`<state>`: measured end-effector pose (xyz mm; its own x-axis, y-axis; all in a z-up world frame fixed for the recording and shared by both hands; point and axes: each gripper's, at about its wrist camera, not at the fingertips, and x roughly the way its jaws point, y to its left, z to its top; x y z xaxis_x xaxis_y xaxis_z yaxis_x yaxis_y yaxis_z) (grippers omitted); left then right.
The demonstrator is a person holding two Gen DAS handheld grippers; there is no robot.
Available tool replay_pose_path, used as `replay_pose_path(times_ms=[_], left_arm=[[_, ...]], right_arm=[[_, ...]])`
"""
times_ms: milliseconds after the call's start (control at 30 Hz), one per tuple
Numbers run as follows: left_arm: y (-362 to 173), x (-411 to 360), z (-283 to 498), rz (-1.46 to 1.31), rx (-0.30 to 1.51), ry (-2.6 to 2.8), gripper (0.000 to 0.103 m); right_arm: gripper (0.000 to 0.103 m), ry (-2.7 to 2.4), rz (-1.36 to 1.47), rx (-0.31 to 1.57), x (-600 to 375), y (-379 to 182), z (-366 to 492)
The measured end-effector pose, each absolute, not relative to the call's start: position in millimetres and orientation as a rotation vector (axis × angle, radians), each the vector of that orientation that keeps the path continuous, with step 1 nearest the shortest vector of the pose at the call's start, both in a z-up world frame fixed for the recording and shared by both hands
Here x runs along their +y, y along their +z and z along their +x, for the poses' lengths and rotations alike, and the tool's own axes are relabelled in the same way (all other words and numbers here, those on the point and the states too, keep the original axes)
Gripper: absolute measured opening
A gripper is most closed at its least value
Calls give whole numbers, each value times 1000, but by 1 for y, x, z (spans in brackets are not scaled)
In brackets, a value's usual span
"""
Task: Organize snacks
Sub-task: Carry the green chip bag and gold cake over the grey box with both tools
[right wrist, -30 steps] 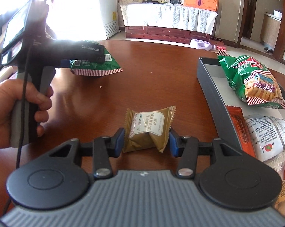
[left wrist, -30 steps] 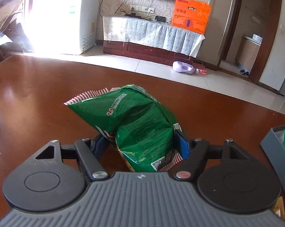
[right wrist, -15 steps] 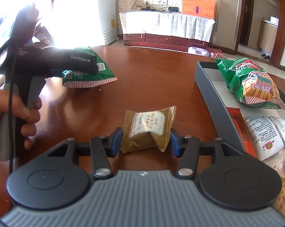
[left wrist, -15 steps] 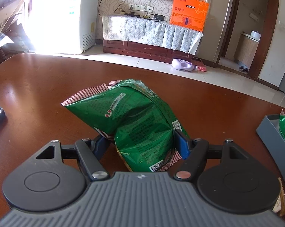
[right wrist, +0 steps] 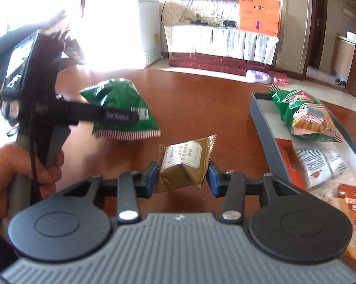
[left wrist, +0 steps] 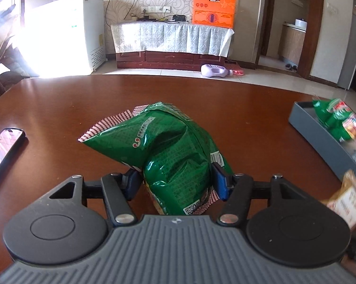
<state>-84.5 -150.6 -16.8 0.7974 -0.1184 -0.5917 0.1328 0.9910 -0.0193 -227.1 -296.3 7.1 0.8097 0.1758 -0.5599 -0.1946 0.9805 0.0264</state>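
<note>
A crumpled green snack bag point(left wrist: 163, 146) hangs above the brown table between the blue pads of my left gripper point(left wrist: 175, 181). Its jaws are closing and the pads press into the bag. In the right wrist view the same green bag point(right wrist: 121, 99) shows at the left, clamped by that gripper's black finger. My right gripper point(right wrist: 182, 178) grips a small olive-brown packet point(right wrist: 185, 163), lifted and tilted; its jaws are closing too. That packet point(left wrist: 348, 201) appears blurred at the right edge of the left wrist view.
A grey tray point(right wrist: 263, 123) on the right holds a green cracker bag point(right wrist: 303, 116), an orange packet point(right wrist: 289, 163) and white packets point(right wrist: 319, 163). A phone point(left wrist: 5, 149) lies at the table's left. A person's hand point(right wrist: 24, 165) grips the left tool.
The left gripper carried the green bag rightward, closer to the tray, squeezing it narrower. The right gripper closed on the brown packet and lifted it off the table, tilted.
</note>
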Motion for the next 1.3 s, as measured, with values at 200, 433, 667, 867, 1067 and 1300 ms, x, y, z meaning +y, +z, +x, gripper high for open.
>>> replay_pose_path(times_ms=[200, 433, 667, 867, 1067, 1300], left_arm=[[-10, -152, -130, 77, 589, -150, 64], [13, -179, -178, 207, 438, -194, 64], [33, -222, -197, 245, 365, -273, 64], [43, -258, -199, 248, 335, -332, 64], [45, -300, -199, 288, 285, -402, 64], [43, -336, -191, 237, 290, -500, 64]], right_arm=[[46, 184, -34, 527, -296, 24, -255], [46, 124, -36, 427, -311, 39, -293], [46, 51, 18, 372, -338, 46, -302], [47, -5, 36, 315, -362, 57, -309], [47, -62, 14, 288, -385, 64, -305], [47, -110, -7, 286, -411, 65, -290]])
